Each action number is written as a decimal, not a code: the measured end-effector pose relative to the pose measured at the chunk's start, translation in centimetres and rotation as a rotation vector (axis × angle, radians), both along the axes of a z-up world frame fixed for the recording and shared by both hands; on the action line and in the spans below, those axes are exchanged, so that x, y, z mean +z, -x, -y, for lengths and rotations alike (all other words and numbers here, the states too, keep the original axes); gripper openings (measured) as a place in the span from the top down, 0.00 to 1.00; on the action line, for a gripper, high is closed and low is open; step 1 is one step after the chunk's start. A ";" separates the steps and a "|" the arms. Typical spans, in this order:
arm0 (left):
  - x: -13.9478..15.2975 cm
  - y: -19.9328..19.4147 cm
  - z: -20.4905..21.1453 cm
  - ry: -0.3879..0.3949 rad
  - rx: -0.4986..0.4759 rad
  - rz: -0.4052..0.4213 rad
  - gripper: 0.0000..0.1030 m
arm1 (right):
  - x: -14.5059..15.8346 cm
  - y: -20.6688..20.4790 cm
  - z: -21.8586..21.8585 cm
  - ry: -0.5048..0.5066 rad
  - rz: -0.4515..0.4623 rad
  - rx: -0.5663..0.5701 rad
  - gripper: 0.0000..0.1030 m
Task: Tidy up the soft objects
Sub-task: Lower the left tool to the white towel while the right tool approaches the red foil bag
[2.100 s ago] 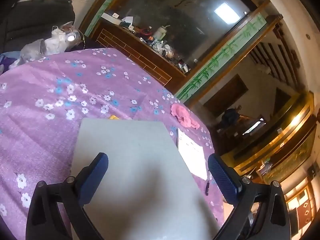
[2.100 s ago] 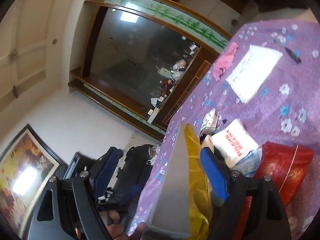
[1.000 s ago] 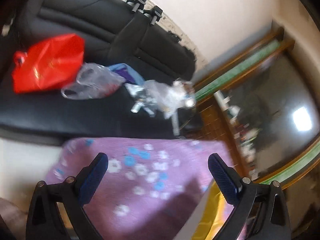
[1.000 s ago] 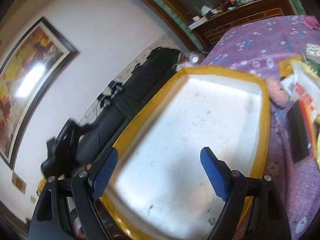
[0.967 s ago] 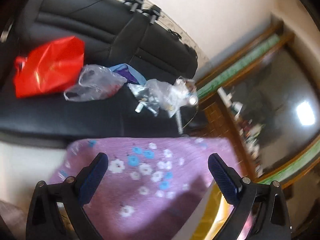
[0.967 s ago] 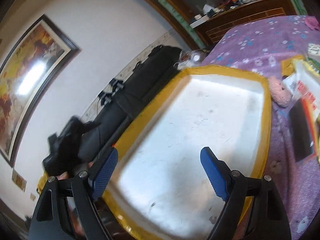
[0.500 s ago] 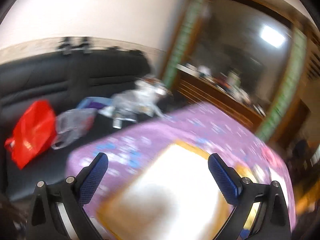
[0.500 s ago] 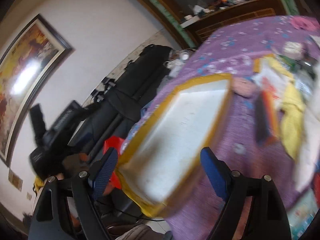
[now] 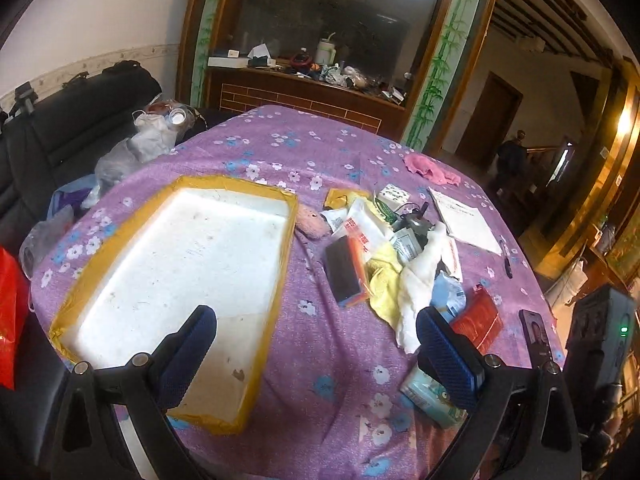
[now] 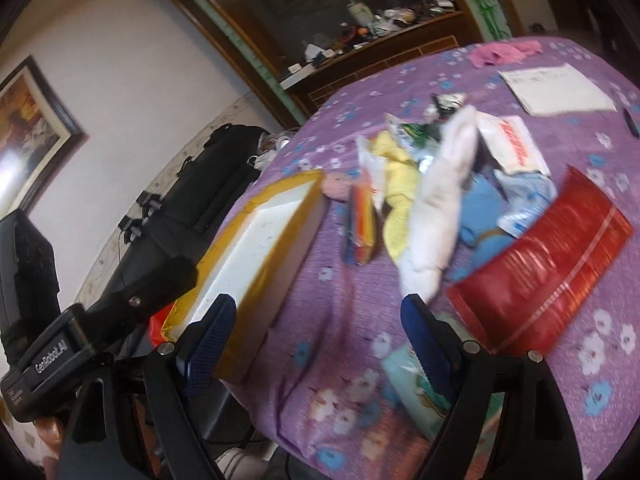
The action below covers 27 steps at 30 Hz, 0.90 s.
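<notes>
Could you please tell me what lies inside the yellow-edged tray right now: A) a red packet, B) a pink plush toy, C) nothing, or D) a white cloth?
C: the tray shows only its bare white floor, while the pink plush toy sits just outside its rim.

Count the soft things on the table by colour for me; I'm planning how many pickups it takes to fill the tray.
Pink: 2, a crumpled cloth and a plush
Yellow: 1, a cloth
White: 1, a cloth
Blue: 1, a cloth, mostly covered
Total: 5 showing; more may be buried in the pile.
</notes>
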<state>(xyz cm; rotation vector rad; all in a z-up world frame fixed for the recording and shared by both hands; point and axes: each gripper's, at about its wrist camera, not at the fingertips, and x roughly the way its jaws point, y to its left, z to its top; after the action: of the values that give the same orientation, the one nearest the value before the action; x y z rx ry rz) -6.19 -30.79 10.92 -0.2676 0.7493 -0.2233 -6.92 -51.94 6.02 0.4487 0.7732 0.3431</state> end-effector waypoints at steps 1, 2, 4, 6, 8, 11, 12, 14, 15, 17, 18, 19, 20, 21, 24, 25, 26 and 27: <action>0.2 0.1 -0.1 0.007 -0.006 0.001 0.02 | -0.3 0.0 0.4 -0.001 -0.008 -0.010 0.18; 0.3 0.1 -0.4 0.013 -0.011 0.003 0.02 | -0.7 0.0 0.9 -0.002 -0.016 -0.025 0.18; -0.1 0.5 0.3 0.000 0.002 0.007 0.02 | -0.6 -0.1 0.9 -0.006 -0.031 -0.031 0.18; -0.6 0.3 0.8 -0.005 0.019 -0.005 0.02 | -0.7 -0.3 1.0 -0.007 -0.042 -0.029 0.18; -1.0 -0.1 0.9 0.004 0.013 -0.022 0.02 | -0.5 -0.3 1.0 0.003 -0.043 -0.039 0.19; -1.3 -0.6 1.5 -0.008 -0.005 -0.024 0.02 | -0.5 -0.4 1.1 0.034 -0.042 -0.049 0.19; -1.4 -0.9 1.7 -0.014 -0.017 -0.027 0.02 | -0.6 -0.5 1.3 0.043 -0.044 -0.055 0.19; -1.8 -1.5 2.2 -0.023 -0.040 -0.044 0.02 | -1.1 -0.7 1.7 0.047 -0.051 -0.061 0.19; -2.0 -1.8 2.4 -0.017 -0.056 -0.048 0.02 | -1.3 -0.8 1.9 0.042 -0.053 -0.060 0.19; -2.3 -2.3 2.9 -0.007 -0.083 -0.054 0.02 | -1.7 -1.0 2.2 0.044 -0.058 -0.051 0.19; -2.5 -2.6 3.3 -0.003 -0.096 -0.055 0.02 | -1.8 -1.1 2.3 0.048 -0.059 -0.048 0.19; -2.7 -2.8 3.6 -0.004 -0.103 -0.058 0.02 | -1.9 -1.1 2.4 0.055 -0.057 -0.041 0.19; -2.9 -3.1 3.9 -0.006 -0.112 -0.062 0.02 | -1.9 -1.1 2.4 0.063 -0.053 -0.036 0.19; -3.0 -3.4 4.2 -0.006 -0.119 -0.067 0.02 | -1.9 -1.1 2.5 0.068 -0.050 -0.033 0.19; -3.3 -4.2 5.0 -0.002 -0.136 -0.077 0.02 | -2.0 -1.1 2.6 0.071 -0.042 -0.011 0.19; -3.4 -4.5 5.1 -0.003 -0.140 -0.079 0.02 | -2.0 -1.2 2.7 0.072 -0.040 -0.008 0.19; -3.5 -4.7 5.4 -0.003 -0.144 -0.082 0.02 | -2.0 -1.2 2.8 0.072 -0.035 -0.006 0.19; -3.5 -4.9 5.7 -0.001 -0.150 -0.084 0.02 | -1.9 -1.2 2.9 0.071 -0.030 -0.003 0.19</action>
<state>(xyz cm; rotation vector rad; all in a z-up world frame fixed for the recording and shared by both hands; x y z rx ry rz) -1.30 -36.45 7.37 -0.2214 0.8533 -0.3554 -5.75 -54.81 4.11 0.3896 0.8112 0.3055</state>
